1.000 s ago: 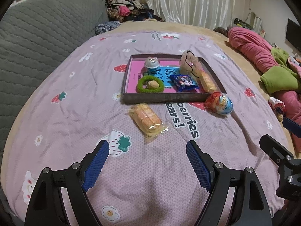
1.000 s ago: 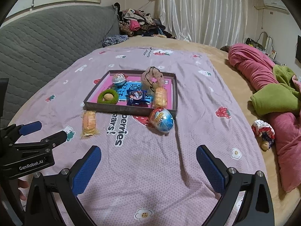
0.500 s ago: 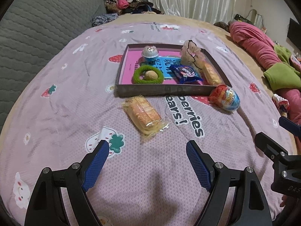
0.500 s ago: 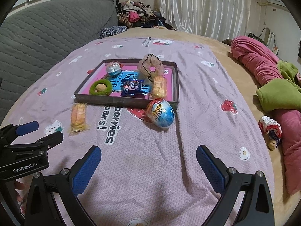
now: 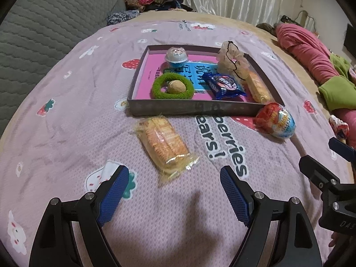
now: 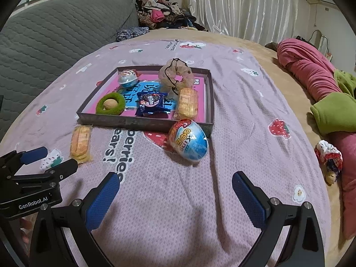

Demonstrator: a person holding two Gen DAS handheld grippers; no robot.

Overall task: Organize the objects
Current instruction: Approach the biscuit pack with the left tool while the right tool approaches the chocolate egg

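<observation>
Two hand-held grippers with black arms and blue ribbed pads point across a lilac strawberry-print bedspread [image 5: 66,102] that covers most of a tan bed; a grey quilted headboard cushion [image 6: 55,31] bounds the left edge, white pleated curtains [image 6: 240,6] close the far side, and rolled pink and green blankets [image 6: 320,84] lie along the right edge; a heap of mixed clothes [image 6: 164,15] sits at the far corner. Shallow grey cardboard tray with a pink floor [image 5: 189,109]: rests mid-bedspread, its walls low, with bare cloth on all four sides; inside lie a green fuzzy ring [image 5: 172,86] around a tan nut-like ball [image 5: 176,86], a blue foil biscuit packet [image 5: 224,85], an orange wrapped wafer bar [image 5: 258,86] along the right wall, a beige gauze scrunchie [image 5: 231,59] at the far right corner, and a pale blue domed jelly cup [image 5: 176,55] by the far wall. Red-and-blue foil-wrapped toy egg [image 6: 189,141]: outside the tray, just beside its near right corner. Clear-wrapped pack of orange crackers [image 5: 163,141]: outside, just beside the near wall, lying aslant. Left gripper [image 5: 174,183]: jaws spread wide, holding nothing, the cracker pack just beyond its pads; open cloth lies beneath. Right gripper [image 6: 175,188]: jaws spread wide, holding nothing, the egg ahead between its pads.
</observation>
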